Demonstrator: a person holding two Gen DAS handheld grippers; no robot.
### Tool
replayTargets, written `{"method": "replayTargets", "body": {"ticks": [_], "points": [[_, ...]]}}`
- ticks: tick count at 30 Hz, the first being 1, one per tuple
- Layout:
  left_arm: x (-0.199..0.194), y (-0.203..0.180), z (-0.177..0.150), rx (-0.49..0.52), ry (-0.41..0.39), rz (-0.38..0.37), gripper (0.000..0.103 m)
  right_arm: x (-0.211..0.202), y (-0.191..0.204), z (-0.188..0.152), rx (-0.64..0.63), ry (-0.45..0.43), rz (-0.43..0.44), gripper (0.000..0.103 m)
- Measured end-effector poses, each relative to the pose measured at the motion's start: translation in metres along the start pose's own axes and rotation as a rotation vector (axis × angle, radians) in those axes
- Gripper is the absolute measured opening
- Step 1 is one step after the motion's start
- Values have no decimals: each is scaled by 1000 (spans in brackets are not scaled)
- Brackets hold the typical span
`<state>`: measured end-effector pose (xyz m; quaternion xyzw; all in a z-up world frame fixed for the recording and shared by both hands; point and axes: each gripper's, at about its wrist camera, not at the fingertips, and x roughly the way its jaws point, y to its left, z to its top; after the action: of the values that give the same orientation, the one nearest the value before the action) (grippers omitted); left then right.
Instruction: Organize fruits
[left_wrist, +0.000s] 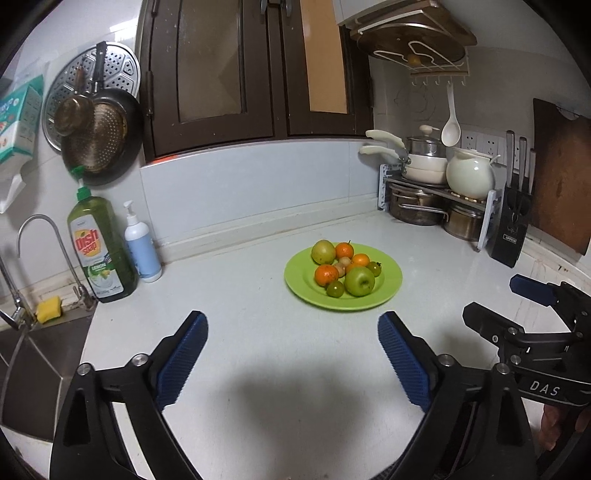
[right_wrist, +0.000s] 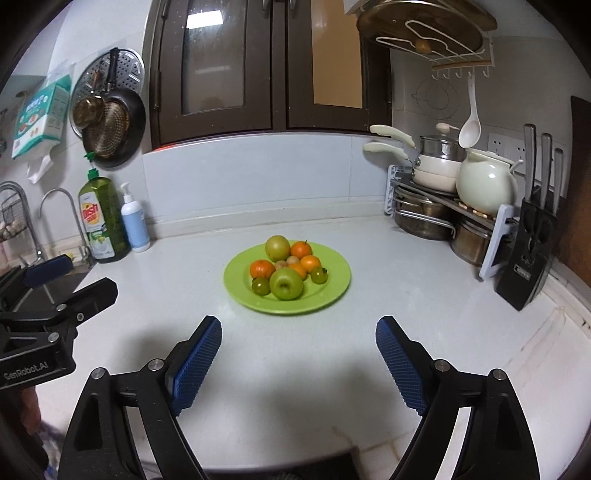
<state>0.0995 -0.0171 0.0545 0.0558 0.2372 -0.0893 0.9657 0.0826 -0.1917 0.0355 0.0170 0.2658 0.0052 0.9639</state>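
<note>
A green plate (left_wrist: 389, 286) (right_wrist: 336, 286) sits on the white counter and holds a pile of fruit: a green apple (left_wrist: 359, 281) (right_wrist: 285, 283), a yellow-green apple (left_wrist: 322, 251) (right_wrist: 277, 247), several small oranges (left_wrist: 326, 275) (right_wrist: 262, 268) and small green tomatoes (left_wrist: 335, 288) (right_wrist: 260, 286). My left gripper (left_wrist: 291, 325) is open and empty, short of the plate. My right gripper (right_wrist: 298, 330) is open and empty, also short of the plate. The right gripper shows in the left wrist view (left_wrist: 495, 306); the left gripper shows in the right wrist view (right_wrist: 77, 280).
A dish soap bottle (left_wrist: 99, 247) and a pump bottle (left_wrist: 142, 245) stand at the back left by the sink (left_wrist: 33, 354) and tap (left_wrist: 48, 258). A pot rack (left_wrist: 436, 195) and a knife block (left_wrist: 511, 229) stand at the back right.
</note>
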Motion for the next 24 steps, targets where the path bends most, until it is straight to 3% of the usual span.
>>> {"method": "replayTargets", "body": {"ticks": [5, 24], "points": [[-13, -3, -10, 1, -7, 15, 103, -14, 1, -12, 0, -7, 2, 89], [-30, -9, -21, 14, -25, 18, 103, -33, -3, -21, 6, -30, 3, 89]]}}
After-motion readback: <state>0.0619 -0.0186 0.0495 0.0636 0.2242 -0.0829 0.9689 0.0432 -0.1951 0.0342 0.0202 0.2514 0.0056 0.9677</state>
